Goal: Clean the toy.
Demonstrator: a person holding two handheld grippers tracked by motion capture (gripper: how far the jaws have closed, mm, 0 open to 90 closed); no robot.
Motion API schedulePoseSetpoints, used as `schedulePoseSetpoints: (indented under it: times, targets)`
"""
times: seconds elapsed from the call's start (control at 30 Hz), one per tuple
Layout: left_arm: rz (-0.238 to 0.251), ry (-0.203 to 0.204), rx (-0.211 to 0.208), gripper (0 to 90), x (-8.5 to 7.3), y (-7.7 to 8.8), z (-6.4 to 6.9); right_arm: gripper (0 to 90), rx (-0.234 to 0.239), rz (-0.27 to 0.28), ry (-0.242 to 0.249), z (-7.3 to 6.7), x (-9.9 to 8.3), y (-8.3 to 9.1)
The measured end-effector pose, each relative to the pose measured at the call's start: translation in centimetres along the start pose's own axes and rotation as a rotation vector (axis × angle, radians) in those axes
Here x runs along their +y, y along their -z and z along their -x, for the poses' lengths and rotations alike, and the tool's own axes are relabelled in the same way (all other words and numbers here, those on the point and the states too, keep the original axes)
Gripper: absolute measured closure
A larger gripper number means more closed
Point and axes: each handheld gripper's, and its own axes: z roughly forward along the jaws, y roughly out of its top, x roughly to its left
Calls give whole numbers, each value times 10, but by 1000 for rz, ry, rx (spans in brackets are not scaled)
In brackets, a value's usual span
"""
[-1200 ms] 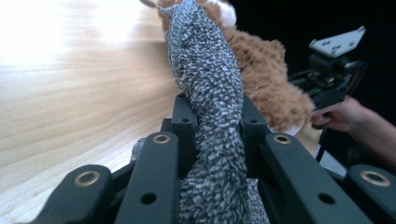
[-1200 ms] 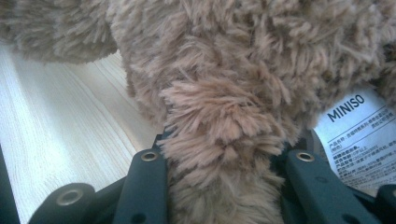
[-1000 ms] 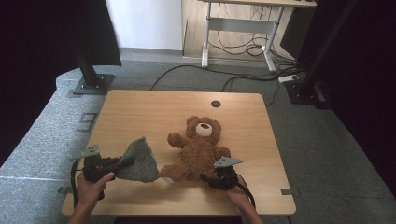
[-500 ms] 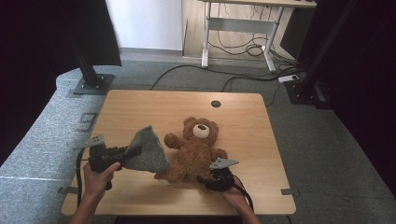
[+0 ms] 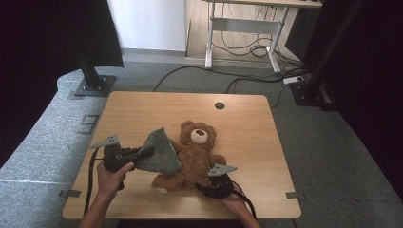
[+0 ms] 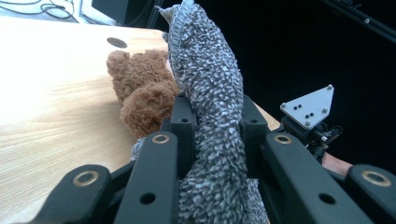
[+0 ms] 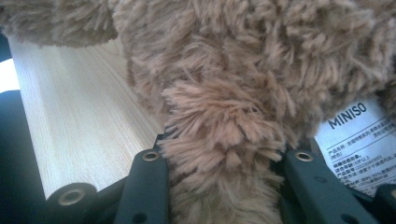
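Grey carpet (image 5: 332,142), white desk (image 5: 247,28) behind

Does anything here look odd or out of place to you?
Nothing is spilled or damaged. The teddy bear lies on its back on the table. The left gripper pinches a grey fluffy cloth raised beside the bear; the right gripper grips its leg.

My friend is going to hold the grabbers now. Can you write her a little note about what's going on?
Left gripper: jaws shut on the grey fuzzy cloth, held up against the teddy bear's side.
Right gripper: jaws shut on the teddy bear, on a furry limb beside its white label.
The bear lies on its back on the wooden table.
Done: both things gripped.
Left: probably drape the cloth over the bear.
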Motion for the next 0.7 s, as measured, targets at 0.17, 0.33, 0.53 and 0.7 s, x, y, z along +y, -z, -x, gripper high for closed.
schedulePoseSetpoints:
  times: [0.17, 0.33, 0.53, 0.7]
  targets:
    - [-26, -12, 7, 732, 0, -6, 0, 647, 9, 3, -2, 1, 0, 0]
    - [-42, -14, 21, 732, 1, -8, -1, 647, 10, 1, 3, 1, 1, -1]
    - [-55, -42, 41, 732, 9, -12, 4, 646, 15, 0, 4, 1, 3, -4]
    - [-64, -55, 48, 731, 16, -17, 9, 645, 15, 1, 2, 1, 3, -4]
